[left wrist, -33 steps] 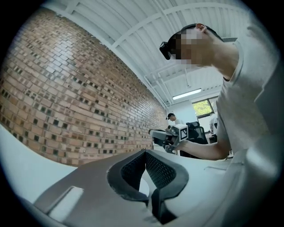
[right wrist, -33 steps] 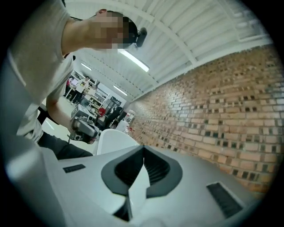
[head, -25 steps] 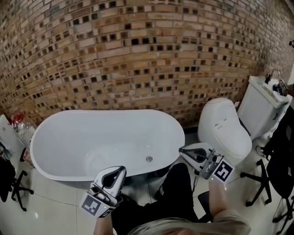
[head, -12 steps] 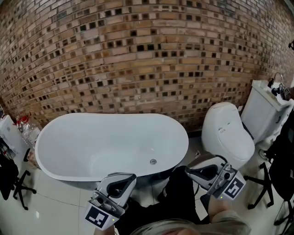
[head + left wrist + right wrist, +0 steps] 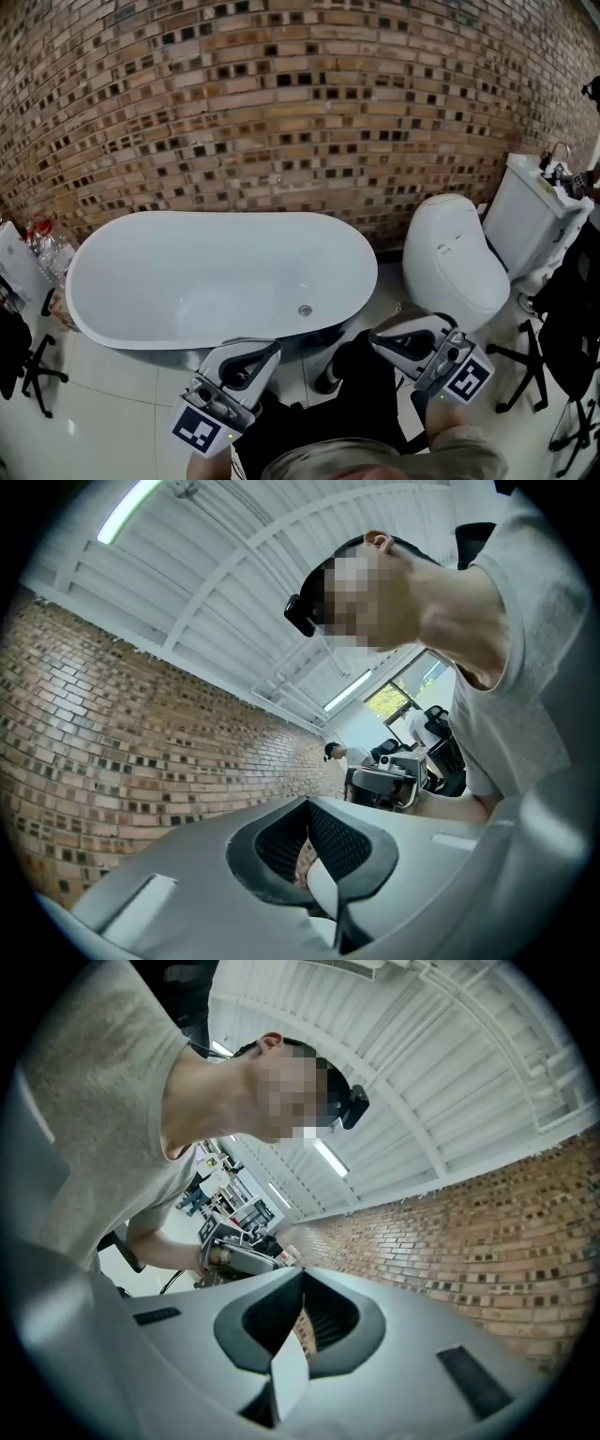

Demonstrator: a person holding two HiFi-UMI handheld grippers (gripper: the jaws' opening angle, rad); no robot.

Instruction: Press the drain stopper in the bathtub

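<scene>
The white oval bathtub [image 5: 141,281] stands against the brick wall in the head view. Its small round metal drain stopper [image 5: 305,310] lies on the tub floor near the right end. Both grippers hang outside the tub, in front of its near rim, close to the person's body. My left gripper [image 5: 275,344] is shut and empty, its tip just short of the rim below the drain. My right gripper [image 5: 372,338] is also shut and empty, right of the tub's end. The left gripper [image 5: 307,801] and right gripper [image 5: 302,1271] views look up at wall and ceiling; the tub is hidden there.
A white toilet [image 5: 457,262] with its tank [image 5: 539,211] stands right of the tub. Black office chairs sit at the far right [image 5: 562,328] and far left [image 5: 19,361]. A bag of bottles [image 5: 42,248] is by the tub's left end. My dark trouser legs [image 5: 366,394] stand between the grippers.
Both grippers have drifted slightly rightward and lower in the head view, which itself has swayed. Their jaws have stayed shut and empty.
</scene>
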